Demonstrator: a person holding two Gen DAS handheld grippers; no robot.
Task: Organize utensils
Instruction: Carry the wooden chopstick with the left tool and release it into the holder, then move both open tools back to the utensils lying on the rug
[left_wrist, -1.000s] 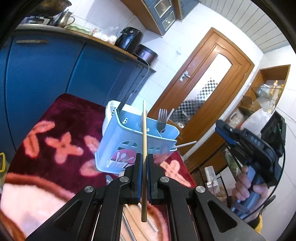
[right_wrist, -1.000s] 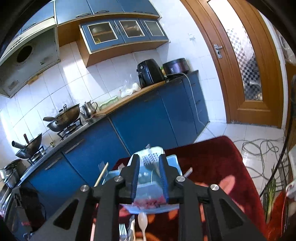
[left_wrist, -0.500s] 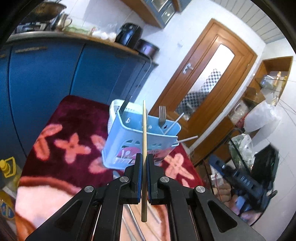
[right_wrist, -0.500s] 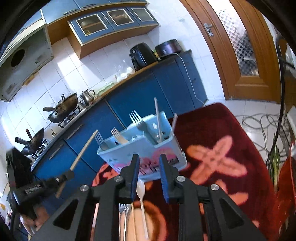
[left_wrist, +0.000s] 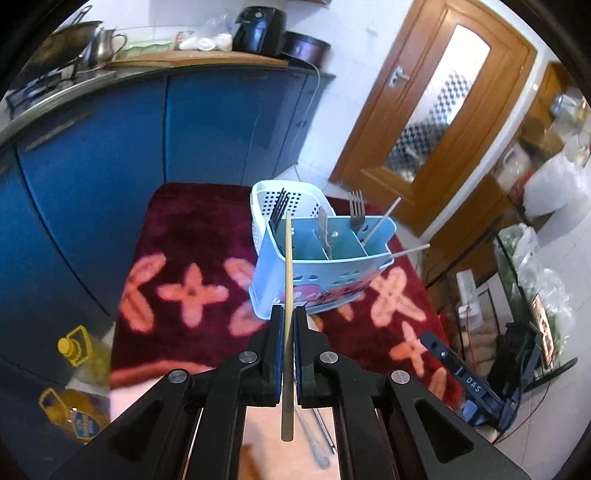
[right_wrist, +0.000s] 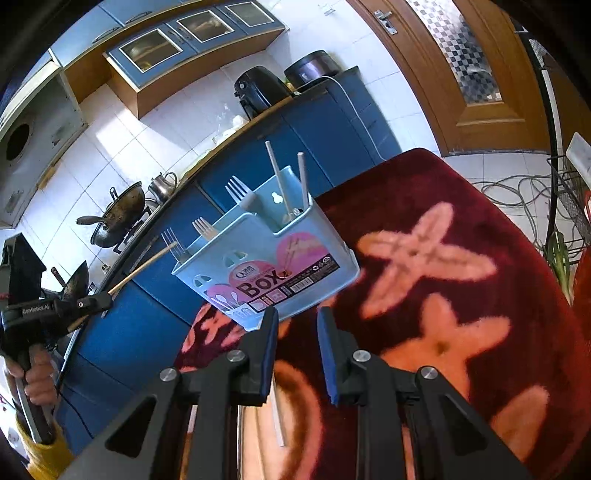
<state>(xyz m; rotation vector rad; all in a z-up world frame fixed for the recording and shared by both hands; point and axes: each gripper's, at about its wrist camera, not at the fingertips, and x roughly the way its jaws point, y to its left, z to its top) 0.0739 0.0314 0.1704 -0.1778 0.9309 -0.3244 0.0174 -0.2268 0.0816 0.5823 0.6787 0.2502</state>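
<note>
My left gripper (left_wrist: 284, 318) is shut on a wooden chopstick (left_wrist: 287, 288) and holds it upright, its tip over the left end of the light blue utensil box (left_wrist: 325, 273). The box stands on a dark red flowered rug (left_wrist: 184, 266) and holds several forks (left_wrist: 356, 210) and white sticks. In the right wrist view the box (right_wrist: 266, 266) sits just ahead of my right gripper (right_wrist: 295, 317), which is open and empty. The left gripper (right_wrist: 55, 310) with the chopstick (right_wrist: 144, 269) shows at that view's left.
Loose utensils (left_wrist: 317, 432) lie on the rug under the left gripper. A white stick (right_wrist: 277, 417) lies below the right gripper. Blue kitchen cabinets (left_wrist: 110, 147) stand behind the rug, oil bottles (left_wrist: 74, 391) at left, a wooden door (left_wrist: 436, 110) at right.
The left gripper rose and tipped down, so the box's compartments now show from above. The right gripper dropped lower and moved back from the box.
</note>
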